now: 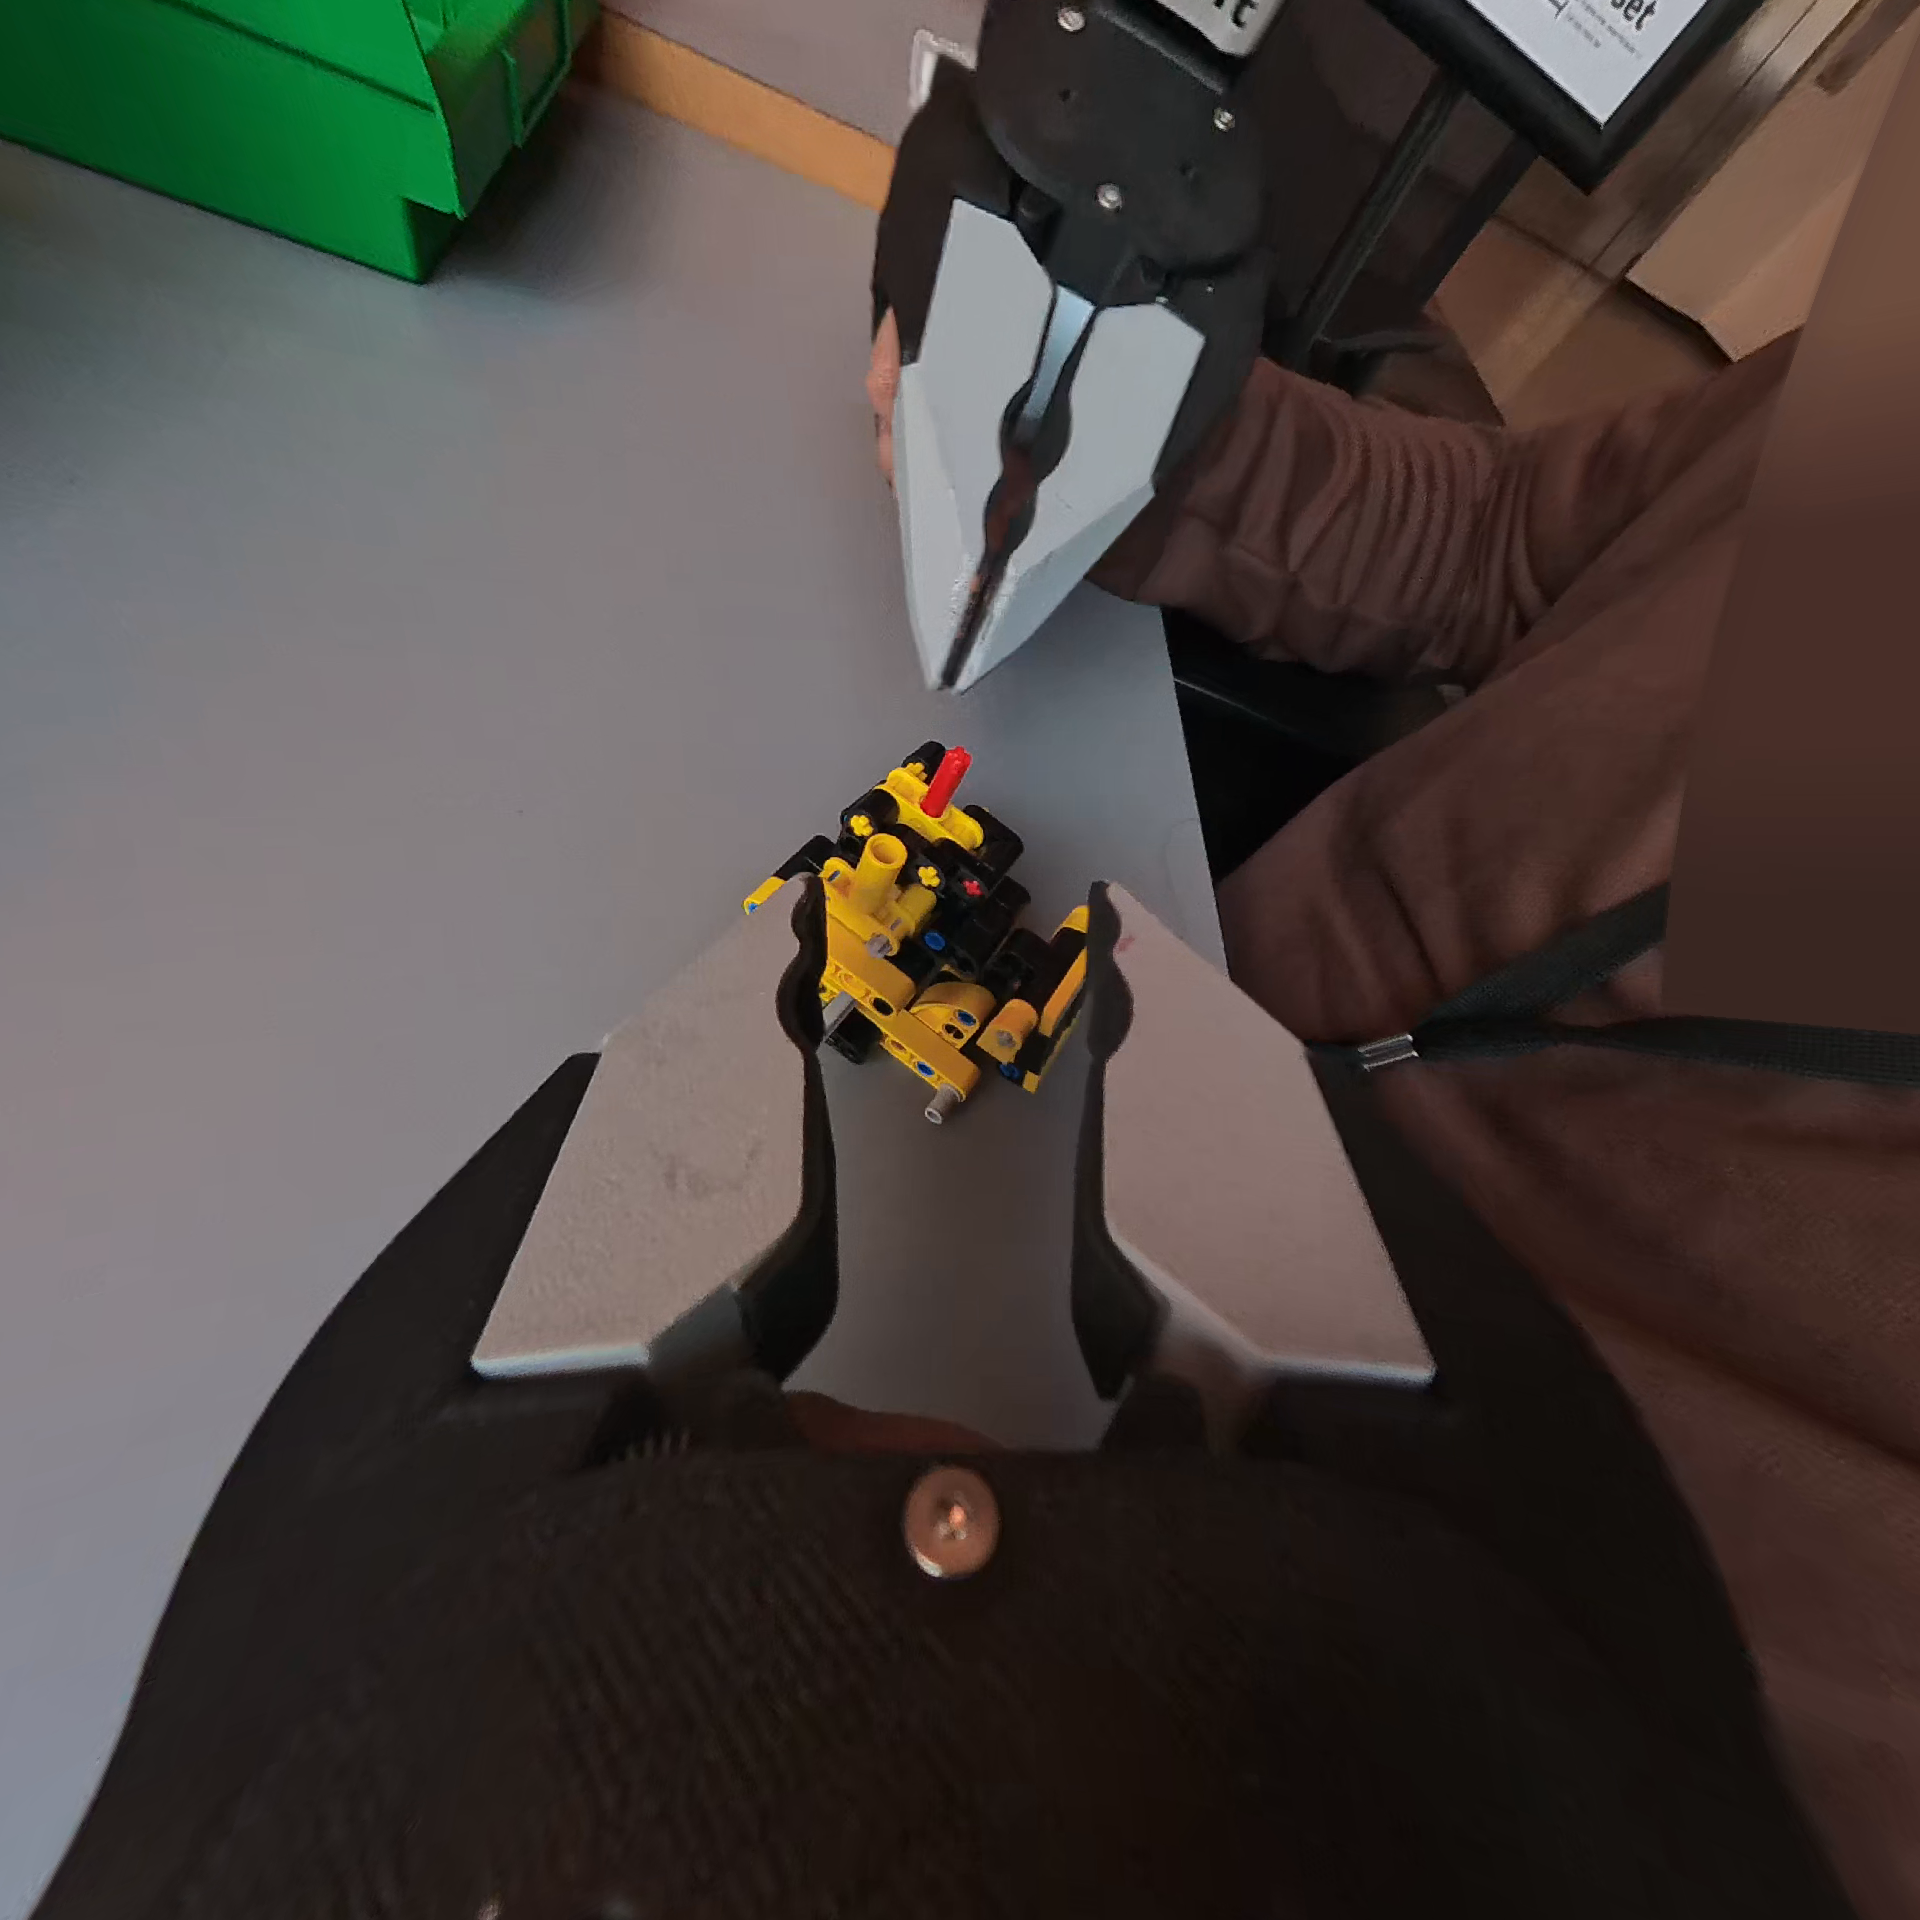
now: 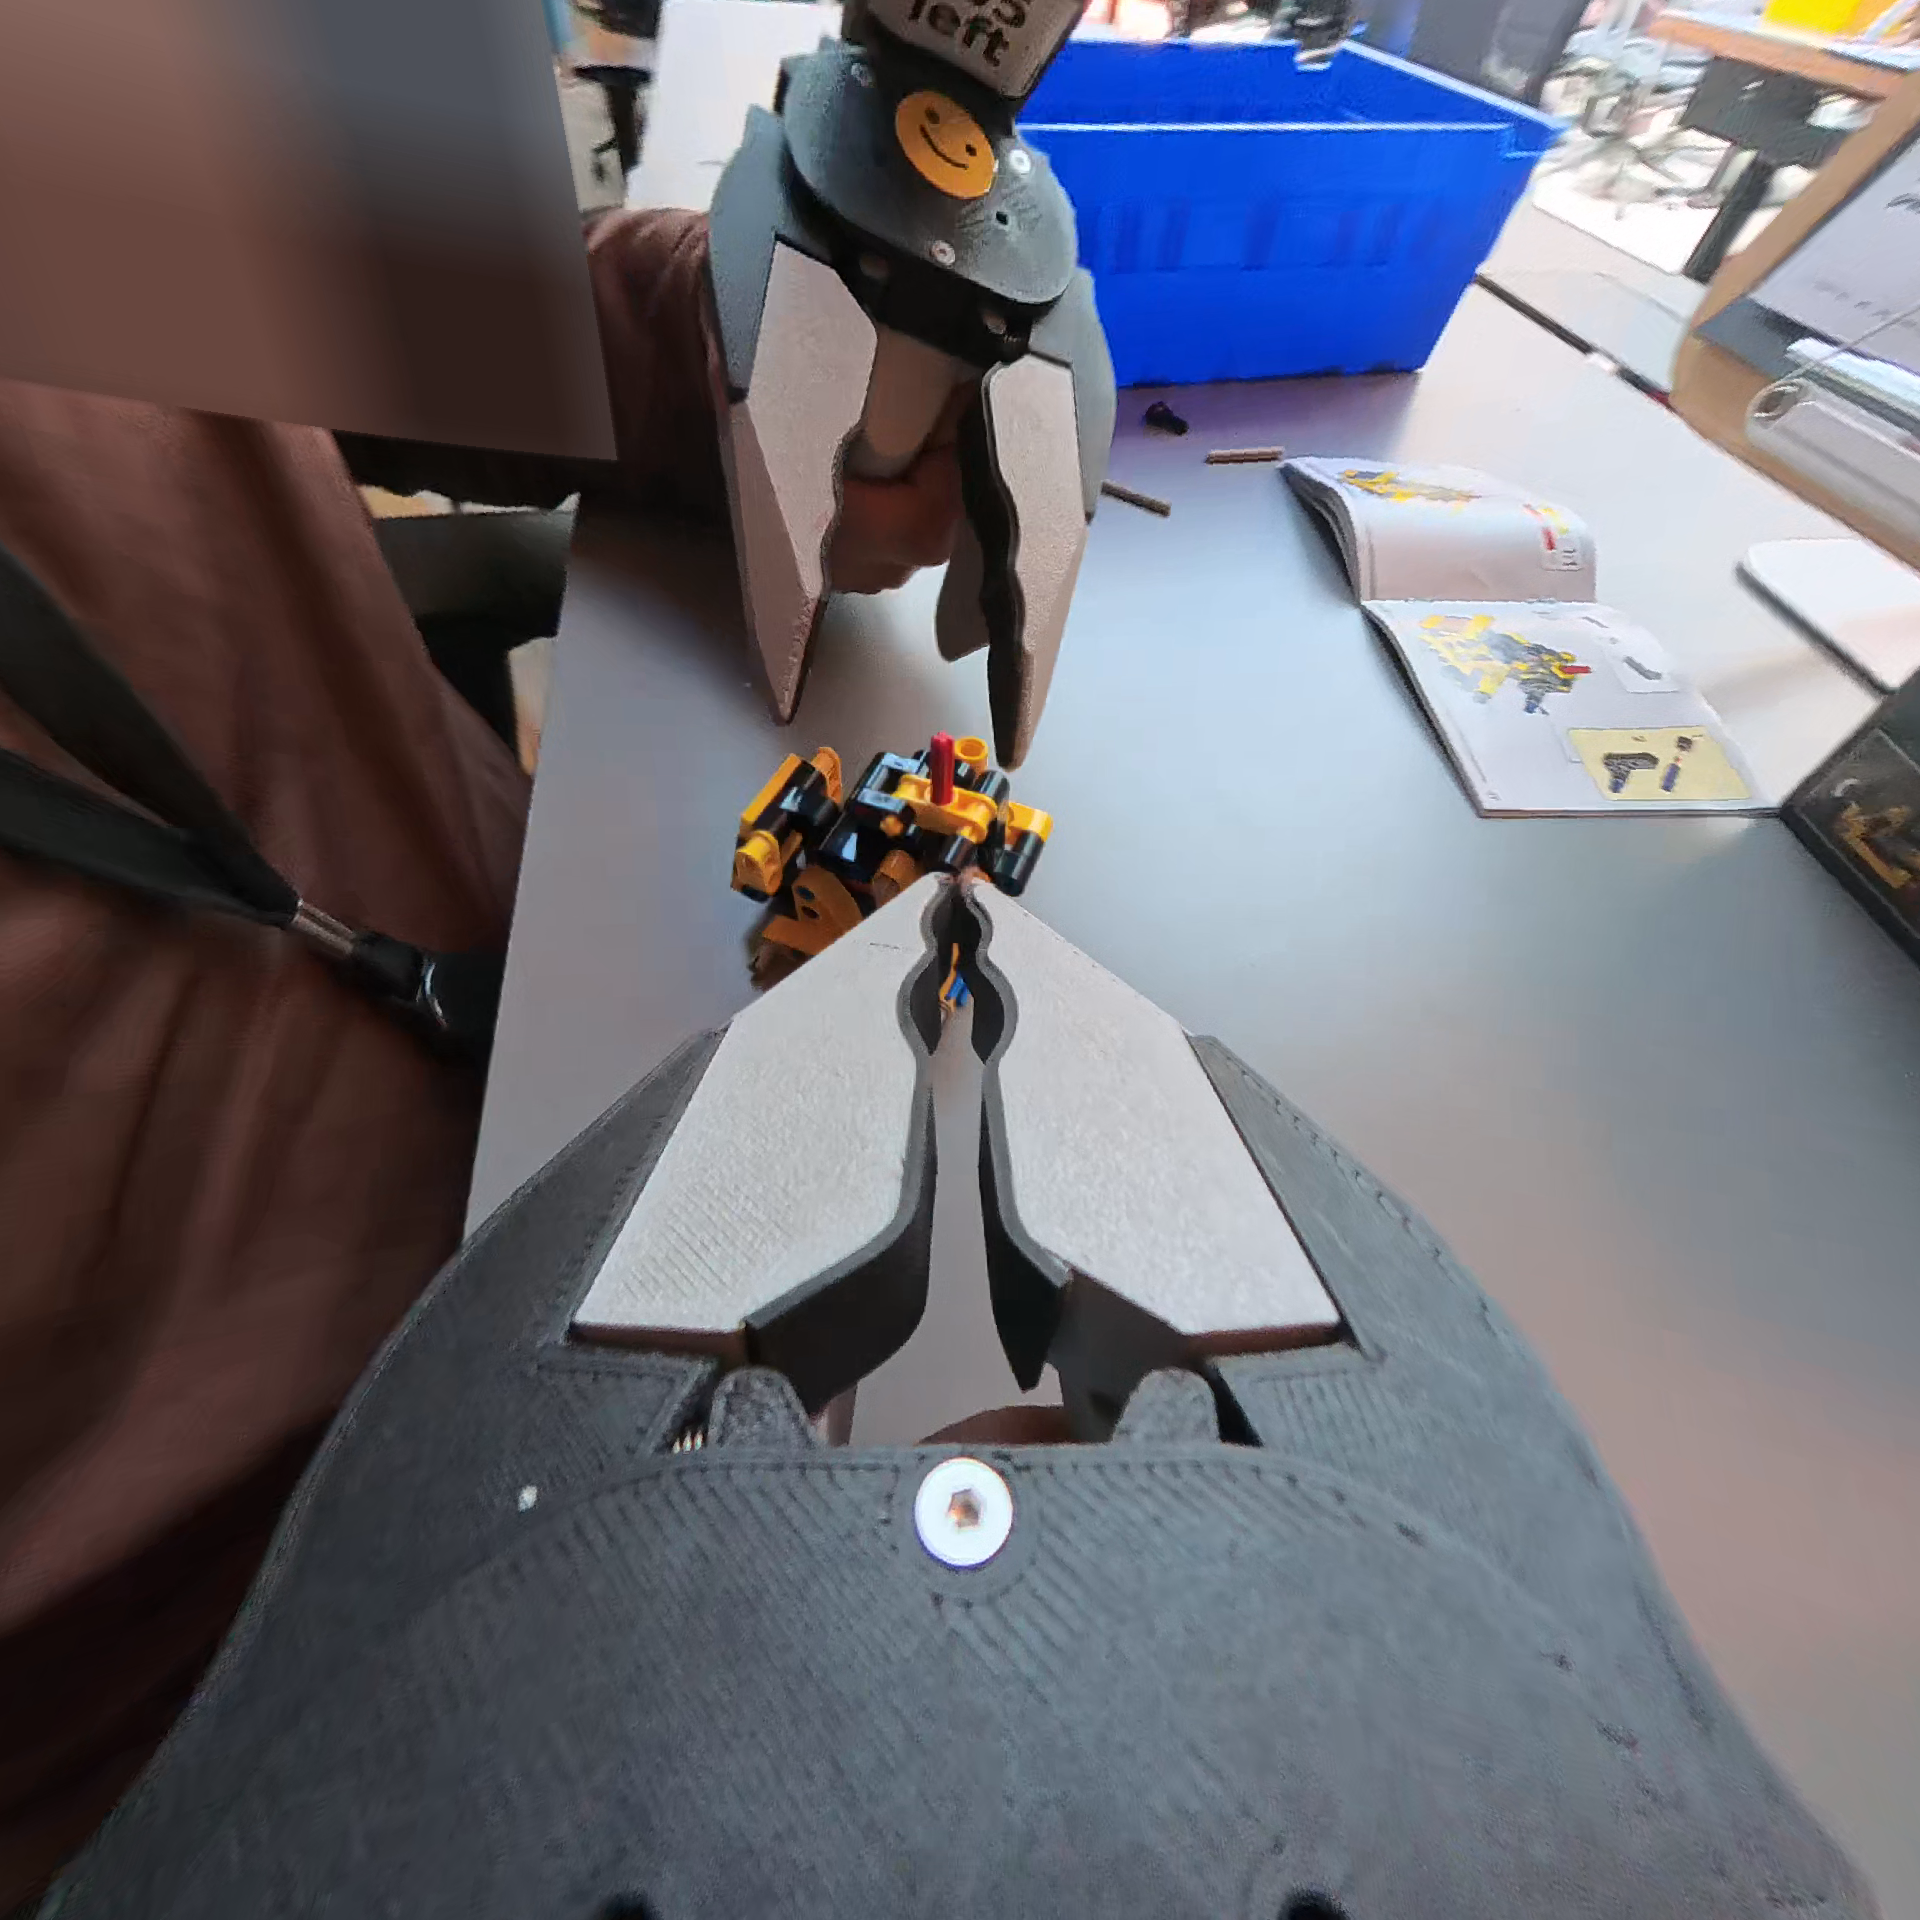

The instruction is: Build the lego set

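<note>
A small yellow and black lego model (image 1: 914,935) with a red axle (image 1: 945,779) sticking up from its top sits on the grey table (image 1: 416,727), close to the edge by the person. My left gripper (image 1: 953,904) is open. Its fingertips hover over the model's two sides without pressing on it; the right wrist view shows this gripper (image 2: 902,738) just above and behind the model (image 2: 883,831). My right gripper (image 2: 951,883) is shut, its tips just in front of the model. In the left wrist view it (image 1: 951,681) hangs above the far side of the model.
A green bin (image 1: 260,114) stands at the far left and a blue bin (image 2: 1278,208) at the back. An open instruction booklet (image 2: 1538,665) and a black box (image 2: 1870,831) lie to the right. Small loose pieces (image 2: 1164,418) lie near the blue bin. The person's brown sleeve (image 1: 1403,520) is beside the table edge. My hands' fingertips stand some 5 cm from each other.
</note>
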Action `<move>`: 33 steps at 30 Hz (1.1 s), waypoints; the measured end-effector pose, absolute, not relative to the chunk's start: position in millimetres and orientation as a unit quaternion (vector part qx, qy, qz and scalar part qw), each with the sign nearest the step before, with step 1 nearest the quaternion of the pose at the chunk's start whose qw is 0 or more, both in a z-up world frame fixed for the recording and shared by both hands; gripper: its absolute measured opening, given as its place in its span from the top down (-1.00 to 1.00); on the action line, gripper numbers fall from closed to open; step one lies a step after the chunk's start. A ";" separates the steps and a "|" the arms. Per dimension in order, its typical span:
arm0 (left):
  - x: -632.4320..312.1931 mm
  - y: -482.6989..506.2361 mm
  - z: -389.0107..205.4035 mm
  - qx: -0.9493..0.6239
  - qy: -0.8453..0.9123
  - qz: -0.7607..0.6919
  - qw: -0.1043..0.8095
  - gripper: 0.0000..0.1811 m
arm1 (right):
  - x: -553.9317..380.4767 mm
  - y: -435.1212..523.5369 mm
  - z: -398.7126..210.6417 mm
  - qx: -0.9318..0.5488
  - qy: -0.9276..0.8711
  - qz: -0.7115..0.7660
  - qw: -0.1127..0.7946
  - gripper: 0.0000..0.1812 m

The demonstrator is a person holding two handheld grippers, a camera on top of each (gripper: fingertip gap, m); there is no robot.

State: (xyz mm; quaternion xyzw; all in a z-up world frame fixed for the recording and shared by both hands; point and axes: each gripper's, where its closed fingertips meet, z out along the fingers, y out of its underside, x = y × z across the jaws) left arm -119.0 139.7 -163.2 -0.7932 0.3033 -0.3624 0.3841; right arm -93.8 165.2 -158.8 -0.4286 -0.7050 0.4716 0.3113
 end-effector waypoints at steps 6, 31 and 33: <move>-114.0 135.3 -167.7 -0.797 0.316 -0.351 0.378 0.48 | -97.5 157.1 -157.8 -0.479 -0.663 0.440 0.369 0.95; -109.2 133.7 -168.6 -0.798 0.333 -0.314 0.393 0.41 | -108.7 161.1 -167.2 -0.517 -0.657 0.405 0.371 0.96; -107.7 132.6 -169.2 -0.798 0.336 -0.312 0.392 0.40 | -109.4 159.8 -167.3 -0.515 -0.658 0.408 0.367 0.96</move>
